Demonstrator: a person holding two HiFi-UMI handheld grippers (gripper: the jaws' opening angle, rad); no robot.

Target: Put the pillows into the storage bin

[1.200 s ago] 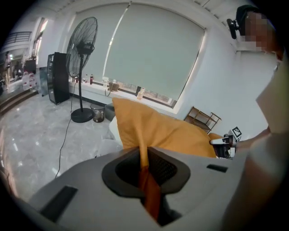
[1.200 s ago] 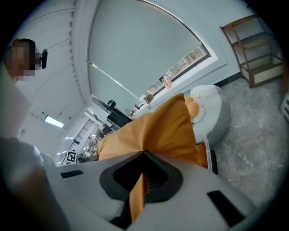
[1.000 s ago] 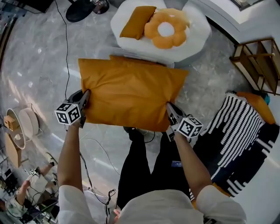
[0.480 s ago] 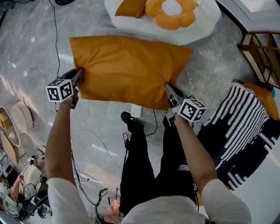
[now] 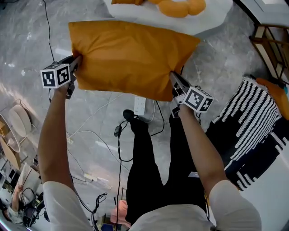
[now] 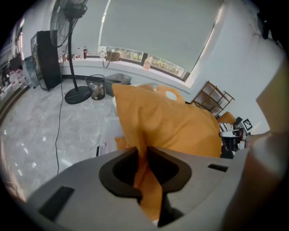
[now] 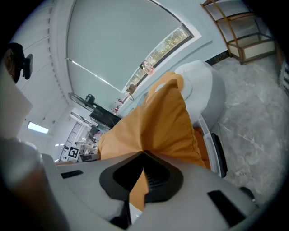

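Orange pillow (image 5: 131, 58) held up flat over grey marble floor (image 5: 27, 36), one end in each of two grippers. Left gripper (image 5: 76, 59): fingers clamped on a bunched fold of its fabric. Right gripper (image 5: 173, 77): fingers pinched shut on the opposite corner. Black-and-white square markers on both cubes. Covers most of the storage bin (image 7: 208, 140); pale rim and dark handle visible only in the right gripper view. Two more cushions on a white seat (image 5: 212, 18), cut off by the top edge: one orange (image 5: 126, 1), one flower-shaped (image 5: 180, 6). One striped throw (image 5: 253, 122) at right.
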